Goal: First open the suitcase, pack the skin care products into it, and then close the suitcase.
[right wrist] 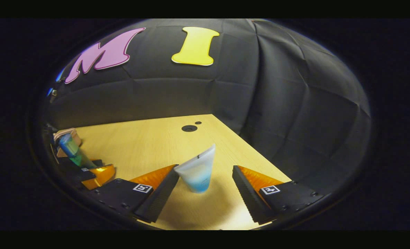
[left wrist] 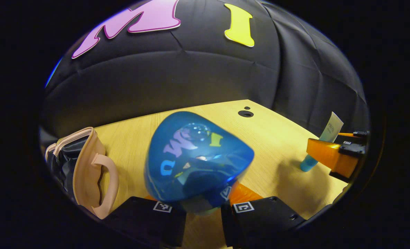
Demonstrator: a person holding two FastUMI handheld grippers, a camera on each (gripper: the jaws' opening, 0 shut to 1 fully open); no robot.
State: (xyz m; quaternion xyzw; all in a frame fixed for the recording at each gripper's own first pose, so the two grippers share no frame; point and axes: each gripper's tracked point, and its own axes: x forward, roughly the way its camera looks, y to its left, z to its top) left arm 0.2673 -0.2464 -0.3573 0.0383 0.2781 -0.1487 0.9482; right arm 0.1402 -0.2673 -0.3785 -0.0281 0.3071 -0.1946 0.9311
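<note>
My left gripper (left wrist: 203,204) is shut on a glossy blue bottle (left wrist: 194,162), which rises large in front of the left gripper view. A beige suitcase (left wrist: 87,169) stands open at the left, showing its dark lining and handle. In the right gripper view, my right gripper (right wrist: 205,183) is open around a white and blue tube (right wrist: 198,173). The tube stands upright on its cap, close against the left finger and well apart from the other. At the far left the left gripper (right wrist: 87,169) holds the bottle (right wrist: 71,150) beside the suitcase (right wrist: 66,133).
The wooden table (right wrist: 139,145) has a round cable hole (right wrist: 189,128) near its far edge. The booth's black wall runs behind and along the right side. The right gripper (left wrist: 329,155) and the tube (left wrist: 331,133) sit near the table's right edge.
</note>
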